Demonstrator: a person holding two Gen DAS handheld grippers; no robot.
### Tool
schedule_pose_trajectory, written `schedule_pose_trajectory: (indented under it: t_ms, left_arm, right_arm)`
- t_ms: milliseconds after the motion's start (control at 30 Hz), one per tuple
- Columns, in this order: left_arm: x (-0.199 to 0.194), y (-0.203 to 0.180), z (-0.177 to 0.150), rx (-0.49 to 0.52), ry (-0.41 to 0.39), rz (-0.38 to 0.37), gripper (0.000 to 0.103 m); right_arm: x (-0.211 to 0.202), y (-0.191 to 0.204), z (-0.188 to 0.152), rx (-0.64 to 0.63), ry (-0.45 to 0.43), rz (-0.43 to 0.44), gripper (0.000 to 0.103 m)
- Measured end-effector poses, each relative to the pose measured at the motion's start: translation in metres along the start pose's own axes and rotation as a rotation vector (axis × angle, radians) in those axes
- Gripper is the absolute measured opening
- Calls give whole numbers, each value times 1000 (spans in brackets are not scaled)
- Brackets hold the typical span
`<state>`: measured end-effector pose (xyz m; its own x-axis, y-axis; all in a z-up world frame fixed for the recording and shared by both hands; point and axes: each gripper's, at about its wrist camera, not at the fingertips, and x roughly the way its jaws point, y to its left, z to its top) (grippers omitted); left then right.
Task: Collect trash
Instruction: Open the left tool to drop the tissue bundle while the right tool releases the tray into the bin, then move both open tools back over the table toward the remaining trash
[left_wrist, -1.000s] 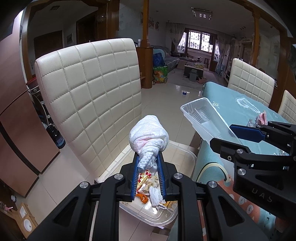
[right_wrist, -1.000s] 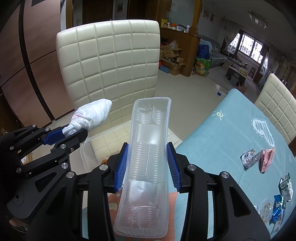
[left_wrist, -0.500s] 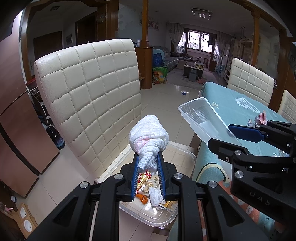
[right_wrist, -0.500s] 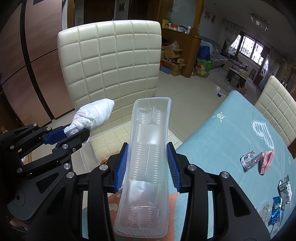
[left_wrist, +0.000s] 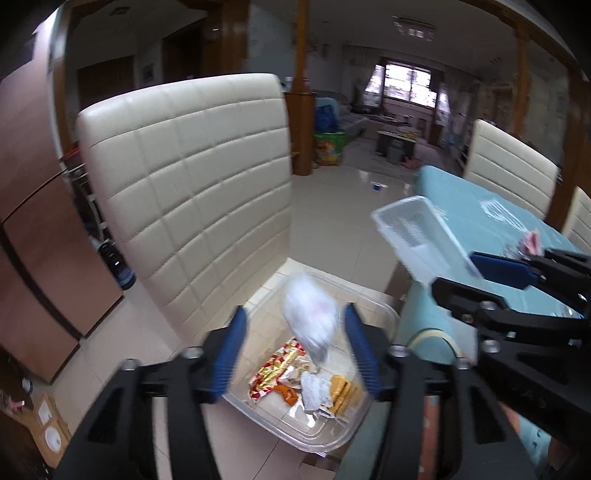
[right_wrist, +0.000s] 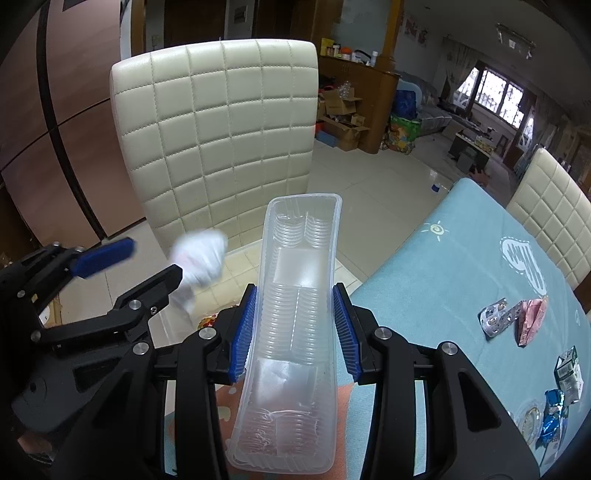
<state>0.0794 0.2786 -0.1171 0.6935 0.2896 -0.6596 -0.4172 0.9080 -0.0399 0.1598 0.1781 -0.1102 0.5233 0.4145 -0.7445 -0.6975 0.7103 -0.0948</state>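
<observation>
My left gripper (left_wrist: 294, 314) has its jaws opening, and a crumpled white tissue wad (left_wrist: 310, 321) drops blurred between them, touching neither pad. Below it a clear plastic bin (left_wrist: 388, 317) sits on the chair seat and holds wrappers and paper scraps (left_wrist: 291, 373). In the right wrist view the same wad (right_wrist: 201, 258) falls just past the left gripper (right_wrist: 140, 266). My right gripper (right_wrist: 294, 291) is shut on a long clear plastic tray (right_wrist: 299, 258), held lengthwise at the table's edge. That tray (left_wrist: 417, 232) also shows in the left wrist view.
A cream quilted chair (right_wrist: 221, 129) stands behind the bin. The table with a teal cloth (right_wrist: 443, 277) lies to the right and carries a foil blister pack (right_wrist: 495, 317), a pink wrapper (right_wrist: 532, 317) and a small carton (right_wrist: 569, 373). More cream chairs stand at its far side.
The left jaws, shut on the tissue wad before, have spread apart. The wad has left the pads and is falling toward the bin. The right gripper and its tray have stayed put.
</observation>
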Motion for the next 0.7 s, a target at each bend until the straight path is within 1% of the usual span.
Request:
schedule_pose_trajectory:
  t_ms: [33, 67, 133, 300, 533, 600, 633, 667, 700]
  left_arm:
    - [1, 7, 1, -29, 2, -14, 71]
    - [1, 10, 1, -46, 4, -27, 73]
    - [2, 17, 2, -72, 7, -35, 73]
    - [0, 21, 0, -49, -8, 28, 73]
    - [-4, 32, -7, -50, -5, 87, 73]
    - [-6, 35, -7, -55, -7, 99, 73]
    - [-8, 37, -7, -56, -9, 105, 73]
    - [-9, 38, -7, -58, -11, 109, 73]
    - [-10, 38, -7, -60, -12, 108, 73]
  right_arm:
    - [1, -1, 0, 4, 3, 1, 43]
    - [1, -2, -1, 5, 5, 1, 43]
    - [3, 0, -1, 1, 8, 1, 43]
    - [4, 6, -1, -16, 12, 9, 43]
    - [6, 9, 3, -15, 4, 22, 50]
    - [4, 12, 5, -15, -16, 18, 59]
    - [2, 11, 5, -12, -26, 8, 80]
    - [-3, 10, 5, 1, -58, -13, 97]
    - [-7, 9, 4, 8, -78, -20, 98]
